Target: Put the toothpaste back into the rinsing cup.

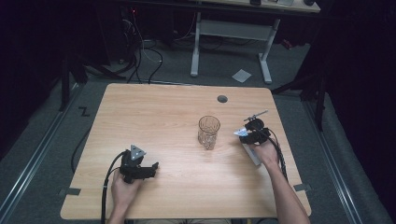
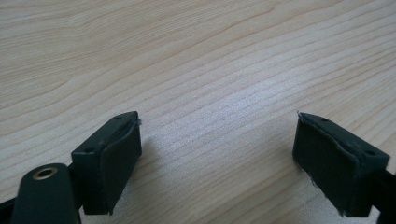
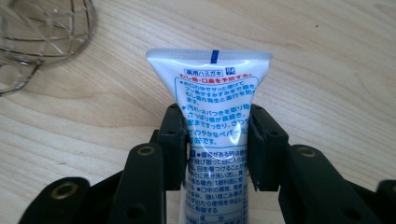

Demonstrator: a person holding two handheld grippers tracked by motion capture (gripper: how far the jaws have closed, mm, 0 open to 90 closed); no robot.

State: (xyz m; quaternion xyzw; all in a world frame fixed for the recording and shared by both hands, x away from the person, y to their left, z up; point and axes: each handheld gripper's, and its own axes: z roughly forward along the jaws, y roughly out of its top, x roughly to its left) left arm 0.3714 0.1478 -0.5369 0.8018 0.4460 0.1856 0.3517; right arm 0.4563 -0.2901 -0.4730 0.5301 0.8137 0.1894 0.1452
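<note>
High view: wooden table [image 1: 154, 116], pale grain, rounded corners, a small grey round insert [image 1: 222, 99] near its far edge. Room around it is dark; far desk legs and floor cables hard to make out. Left gripper [image 1: 145, 171] rests low at the near left, held by a hand [image 1: 124, 189], grey three-cornered plate on top, black cable trailing toward the near edge; its jaws look parted but are small at this range. A clear glass tumbler [image 1: 208, 132] with a cut diamond pattern stands upright near the table's middle, a little to the right. Right gripper [image 1: 243, 133] sits just right of the glass, apart from it, with a bit of white and blue showing at its tip; the thing held is too small to read here. A thin grey stick-like object [image 1: 256, 115] lies just beyond it, identity unclear. Left gripper view: two black jaws with matte rubbery pads [image 2: 122, 156], spread wide, nothing between them, bare wood grain beneath; lower parts of the gripper cut off by the frame. Right gripper view: the jaws are pressed in on a toothpaste tube [image 3: 212, 112], pinching it at mid-body from both sides; the pads [image 3: 256, 149] dent the soft glossy white plastic. Flat crimped end points away, blue mark at its seam, blue and red print on the face. The tube's near end is cut off below. Glass base shows at upper left, only partly in frame, distorted.
</note>
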